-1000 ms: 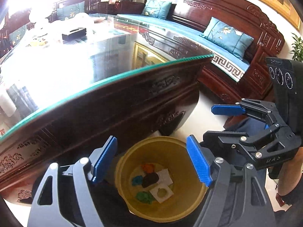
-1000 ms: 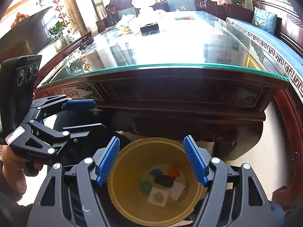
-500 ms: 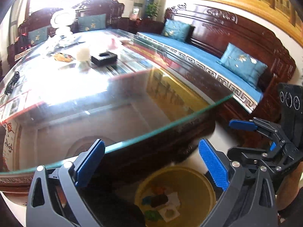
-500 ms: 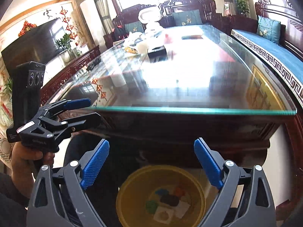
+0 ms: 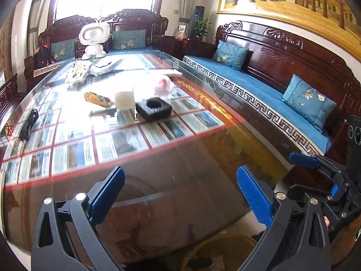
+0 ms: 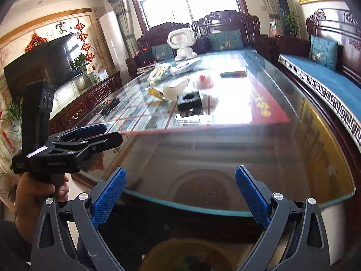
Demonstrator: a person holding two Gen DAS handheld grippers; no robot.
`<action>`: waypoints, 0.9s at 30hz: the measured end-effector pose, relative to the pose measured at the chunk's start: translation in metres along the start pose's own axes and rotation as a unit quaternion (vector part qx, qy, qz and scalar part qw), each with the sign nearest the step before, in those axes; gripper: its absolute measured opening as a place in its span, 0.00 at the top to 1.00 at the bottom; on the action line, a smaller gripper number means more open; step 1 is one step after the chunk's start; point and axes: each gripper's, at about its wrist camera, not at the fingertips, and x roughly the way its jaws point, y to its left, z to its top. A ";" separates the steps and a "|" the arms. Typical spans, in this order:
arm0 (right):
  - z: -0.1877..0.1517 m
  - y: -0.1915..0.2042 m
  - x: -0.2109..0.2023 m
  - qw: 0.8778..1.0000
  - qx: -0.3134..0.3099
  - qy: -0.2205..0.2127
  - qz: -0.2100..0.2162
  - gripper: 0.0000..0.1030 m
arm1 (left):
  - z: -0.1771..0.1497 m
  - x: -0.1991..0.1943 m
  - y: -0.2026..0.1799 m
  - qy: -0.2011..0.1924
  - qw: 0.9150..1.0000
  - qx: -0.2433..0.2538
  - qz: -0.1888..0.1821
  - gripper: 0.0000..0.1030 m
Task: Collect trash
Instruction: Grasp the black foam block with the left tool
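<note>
A yellow bin (image 5: 223, 251) holding small coloured scraps sits on the floor below the near table edge; it also shows in the right wrist view (image 6: 187, 256). My left gripper (image 5: 180, 194) is open and empty above the glass table (image 5: 158, 158). My right gripper (image 6: 180, 194) is open and empty, just before the table's near edge. The right gripper shows at the right of the left wrist view (image 5: 315, 171); the left gripper shows at the left of the right wrist view (image 6: 99, 135). Far up the table lie a yellow wrapper (image 5: 97, 99), a white cup (image 5: 124, 99) and pink crumpled plastic (image 5: 165, 84).
A black ashtray-like box (image 5: 154, 108), a black cable (image 5: 28, 124), a white robot toy (image 5: 93, 39) and crumpled white wrappers (image 5: 76, 74) stand on the table. A blue-cushioned wooden sofa (image 5: 259, 85) runs along the right. A TV (image 6: 38, 67) stands at the left.
Both grippers have lifted and tilted up from over the yellow bin to look across the tabletop. The bin has dropped to the bottom edge of both views. Both stay open.
</note>
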 end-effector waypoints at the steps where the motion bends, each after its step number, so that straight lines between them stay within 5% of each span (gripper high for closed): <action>1: 0.005 -0.001 0.004 1.000 0.001 0.001 0.001 0.09 | 0.006 0.005 0.001 0.000 1.000 -0.001 -0.001 0.04; 10: 0.033 -0.023 0.047 1.000 0.001 0.006 -0.003 0.09 | 0.044 0.049 0.023 -0.002 0.999 -0.048 -0.010 0.04; 27: 0.056 -0.053 0.113 0.999 0.029 0.027 0.031 0.09 | 0.096 0.165 0.079 0.046 0.991 -0.095 0.078 0.04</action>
